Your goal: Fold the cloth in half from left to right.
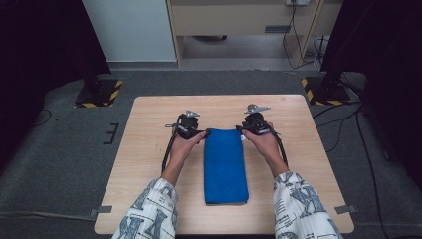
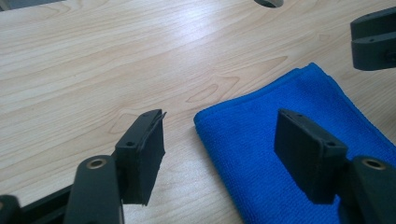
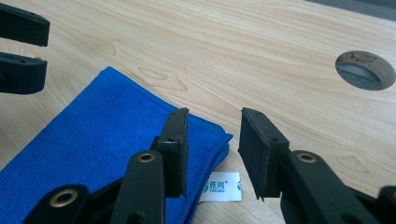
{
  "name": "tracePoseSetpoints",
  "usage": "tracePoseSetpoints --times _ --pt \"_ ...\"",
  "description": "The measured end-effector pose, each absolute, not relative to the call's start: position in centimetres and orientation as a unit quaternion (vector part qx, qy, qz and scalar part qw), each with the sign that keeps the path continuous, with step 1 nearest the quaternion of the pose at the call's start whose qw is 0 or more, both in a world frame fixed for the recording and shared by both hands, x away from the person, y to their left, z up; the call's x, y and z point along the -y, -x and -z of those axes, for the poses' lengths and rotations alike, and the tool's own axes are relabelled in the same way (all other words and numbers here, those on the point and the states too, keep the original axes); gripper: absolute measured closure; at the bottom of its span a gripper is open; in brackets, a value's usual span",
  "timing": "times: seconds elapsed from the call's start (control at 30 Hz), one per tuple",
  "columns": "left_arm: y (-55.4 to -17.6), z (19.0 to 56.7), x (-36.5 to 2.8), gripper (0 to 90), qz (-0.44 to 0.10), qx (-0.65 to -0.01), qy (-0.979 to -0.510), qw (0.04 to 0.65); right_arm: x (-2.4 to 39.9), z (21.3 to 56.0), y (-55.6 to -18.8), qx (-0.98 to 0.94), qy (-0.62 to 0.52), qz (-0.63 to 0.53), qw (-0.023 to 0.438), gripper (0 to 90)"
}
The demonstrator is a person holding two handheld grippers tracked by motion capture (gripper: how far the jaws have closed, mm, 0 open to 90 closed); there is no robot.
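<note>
Here towel point(image 1: 226, 164) lies between claws.

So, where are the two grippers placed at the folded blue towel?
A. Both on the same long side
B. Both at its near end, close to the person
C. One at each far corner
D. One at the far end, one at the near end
C: in the high view the left gripper and the right gripper sit at the two far corners of the blue towel.
</note>
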State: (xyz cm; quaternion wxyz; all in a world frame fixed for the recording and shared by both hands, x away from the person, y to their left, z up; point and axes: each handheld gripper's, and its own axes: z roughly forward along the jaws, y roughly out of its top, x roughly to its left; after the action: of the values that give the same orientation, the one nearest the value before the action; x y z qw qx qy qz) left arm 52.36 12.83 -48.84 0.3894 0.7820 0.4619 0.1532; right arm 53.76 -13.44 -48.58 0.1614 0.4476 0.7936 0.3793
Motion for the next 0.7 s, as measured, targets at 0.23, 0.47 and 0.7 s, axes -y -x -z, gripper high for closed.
tracePoseSetpoints --times 0.23,0.47,0.7 --pt "-53.2 50.4 -12.4 35.1 -0.146 -0.465 -0.786 0.381 13.3 50.0 -54.7 -0.789 -0.467 -0.37 0.148 62.0" --pt "-53.7 51.6 -12.4 35.0 -0.141 -0.472 -0.785 0.375 13.1 51.7 -55.4 -0.793 -0.476 -0.357 0.132 62.9" --pt "-53.7 51.7 -12.1 35.2 -0.139 -0.471 -0.786 0.376 12.6 52.2 -55.4 -0.802 -0.469 -0.351 0.12 80.5"
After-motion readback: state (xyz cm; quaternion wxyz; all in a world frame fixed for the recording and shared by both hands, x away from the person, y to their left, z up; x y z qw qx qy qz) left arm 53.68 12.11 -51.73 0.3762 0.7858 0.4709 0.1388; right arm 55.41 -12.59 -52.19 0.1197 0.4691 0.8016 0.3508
